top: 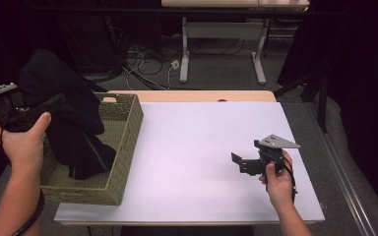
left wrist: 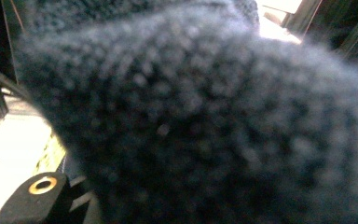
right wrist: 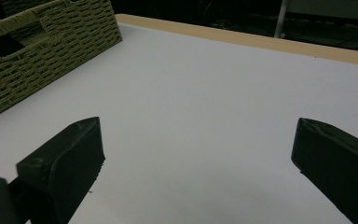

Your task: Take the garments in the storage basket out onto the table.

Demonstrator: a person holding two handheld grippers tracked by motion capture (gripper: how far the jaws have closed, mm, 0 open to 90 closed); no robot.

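Observation:
A black knitted garment point(top: 74, 123) hangs bunched above and partly inside the woven basket point(top: 128, 123) at the table's left. My left gripper point(top: 56, 102) is at the garment's upper left, raised above the basket, and is shut on the fabric. In the left gripper view the dark knit point(left wrist: 214, 121) sits blurred right in front of the lens and hides the jaw tips. My right gripper point(top: 238, 164) hovers low over the white table top point(top: 202, 128) at the right, jaws wide apart. Nothing lies between its jaws in the right gripper view point(right wrist: 196, 135).
The basket point(right wrist: 42, 56) shows at the upper left of the right gripper view, with a handle hole in its wall. The table's far edge is bare wood point(top: 202, 96). Behind it are floor cables point(top: 147, 64) and a second desk's legs point(top: 184, 49).

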